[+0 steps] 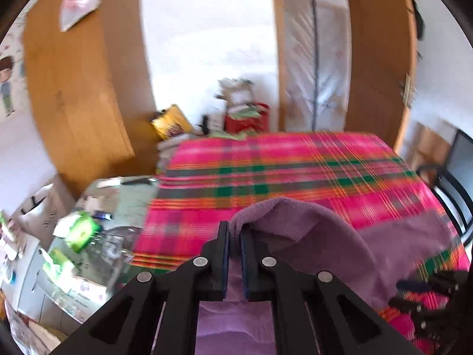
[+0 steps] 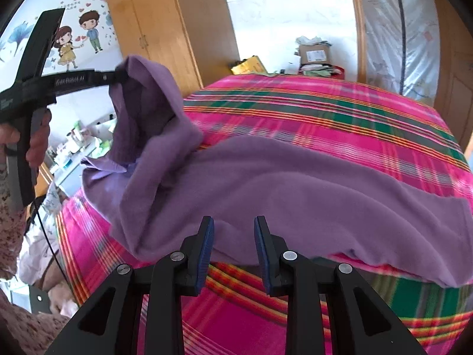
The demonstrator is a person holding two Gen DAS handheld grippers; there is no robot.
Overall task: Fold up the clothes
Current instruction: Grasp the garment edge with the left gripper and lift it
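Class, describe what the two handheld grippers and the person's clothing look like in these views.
Both grippers, left and right, are black with blue finger pads and silver pivot screws. The left carries white lettering and a thin black cable. The sleeve is a pinkish floral print.

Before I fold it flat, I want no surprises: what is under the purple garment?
The purple garment lies on a pink plaid cloth, which shows all around it. The left gripper lifts one end. Whatever lies beneath the spread middle is covered.

Black tongs (image 2: 233, 251) (blue pads (image 2: 207, 248), silver screws), floral sleeve (image 2: 11, 236).
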